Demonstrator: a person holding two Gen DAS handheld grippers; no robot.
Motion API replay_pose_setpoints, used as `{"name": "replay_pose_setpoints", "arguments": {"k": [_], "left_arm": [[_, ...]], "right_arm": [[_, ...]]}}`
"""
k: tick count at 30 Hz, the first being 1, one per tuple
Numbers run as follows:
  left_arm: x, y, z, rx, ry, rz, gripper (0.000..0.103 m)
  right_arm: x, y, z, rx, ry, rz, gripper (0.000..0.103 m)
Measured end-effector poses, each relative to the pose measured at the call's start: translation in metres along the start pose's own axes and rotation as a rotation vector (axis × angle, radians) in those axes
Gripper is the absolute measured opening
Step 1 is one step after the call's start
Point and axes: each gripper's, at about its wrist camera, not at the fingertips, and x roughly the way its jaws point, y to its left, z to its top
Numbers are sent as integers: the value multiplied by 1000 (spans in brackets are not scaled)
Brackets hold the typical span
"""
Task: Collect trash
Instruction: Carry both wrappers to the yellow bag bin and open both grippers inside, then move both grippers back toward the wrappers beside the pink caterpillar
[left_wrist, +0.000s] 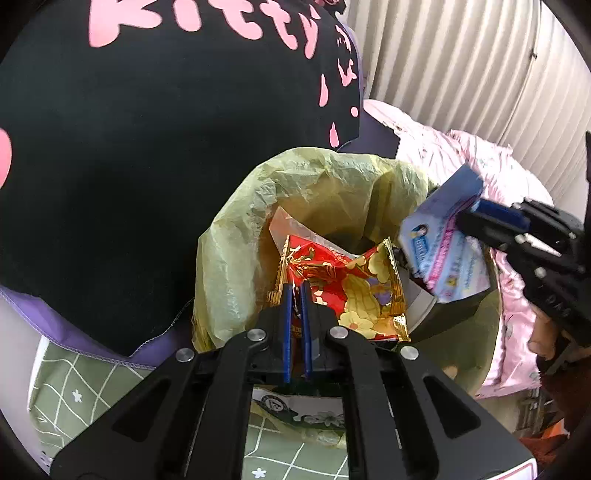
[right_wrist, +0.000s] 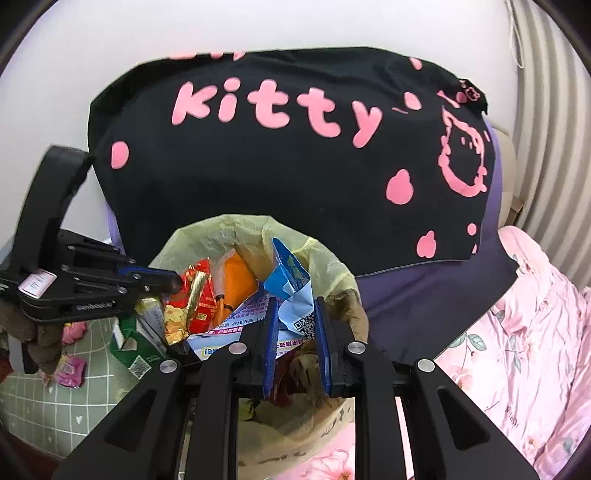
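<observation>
We hold both grippers over the yellow-lined bin (left_wrist: 332, 177) for dropping: left gripper (left_wrist: 295, 291) pinches the red-gold wrapper (left_wrist: 347, 280), right gripper (right_wrist: 295, 314) the blue packet (right_wrist: 295, 291) (both clamped).

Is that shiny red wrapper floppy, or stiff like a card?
Probably floppy: the red wrapper is creased and bent where the left claw pinches it over the bin. It likely weighs almost nothing, since that pinch at one edge holds it all. Its glossy foil may be slippery.
</observation>
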Motion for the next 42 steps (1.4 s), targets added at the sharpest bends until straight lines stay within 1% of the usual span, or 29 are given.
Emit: {"name": "replay_pose_setpoints", "arguments": {"k": [3,4,6,7,8,9,11,13,15,16,17,19,21,24,25,27,30,31,32,33,34,35,36,38,40,42], "left_arm": [[-8,8,3,-53,-37,-41,5],[-12,12,4,-86,-53,-58,5],[-15,19,6,-127,-69,-85,6],[-18,23,6,-154,-77,-106,9],[-21,26,4,-175,-80,-127,12],[-24,29,2,-189,-82,-140,15],[-32,32,0,-214,-97,-148,30],[-44,35,-4,-229,-119,-147,34],[-56,37,-8,-248,-152,-138,38],[-67,40,-14,-268,-186,-121,40],[-68,38,-13,-280,-205,-109,41],[-84,44,-26,-309,-253,-71,42],[-103,51,-45,-320,-292,-8,43],[-118,58,-65,-325,-316,58,43],[-127,65,-81,-340,-324,87,43],[-141,78,-106,-375,-333,119,43],[-157,99,-140,-425,-342,176,43],[-163,112,-158,-457,-340,215,43],[-167,121,-168,-475,-337,236,43],[-169,130,-179,-493,-336,261,43],[-176,146,-197,-520,-338,311,43],[-180,154,-211,-539,-338,341,43],[-185,171,-228,-580,-333,382,43],[-190,198,-251,-654,-321,411,43],[-193,230,-275,-727,-303,432,44],[-190,245,-289,-746,-288,475,44]], "right_arm": [[9,2,1,-30,31,-17,18],[11,2,1,-31,36,-22,19],[13,1,0,-24,48,-9,20],[13,2,-1,-22,51,-4,22],[12,3,-2,-25,49,-1,32],[11,4,-3,-32,45,6,37],[8,8,-5,-51,42,10,38],[4,10,-5,-63,37,-13,38],[-3,12,-5,-55,17,-7,38],[-8,12,-5,-46,3,0,38],[-12,14,-4,-44,-7,7,40],[-19,18,-2,-46,-29,17,40],[-27,26,1,-56,-57,23,40],[-35,38,6,-58,-98,45,40],[-37,43,7,-57,-111,57,41],[-39,55,10,-59,-125,85,48],[-40,72,12,-59,-149,133,49],[-40,77,12,-58,-156,146,49],[-40,85,12,-59,-157,166,49],[-39,90,12,-62,-150,184,49],[-37,96,11,-69,-136,203,49],[-34,106,9,-89,-114,221,49],[-32,115,7,-118,-99,225,49],[-31,132,2,-176,-96,217,49],[-31,144,-2,-197,-91,232,49],[-31,156,-2,-206,-83,264,49]]}}
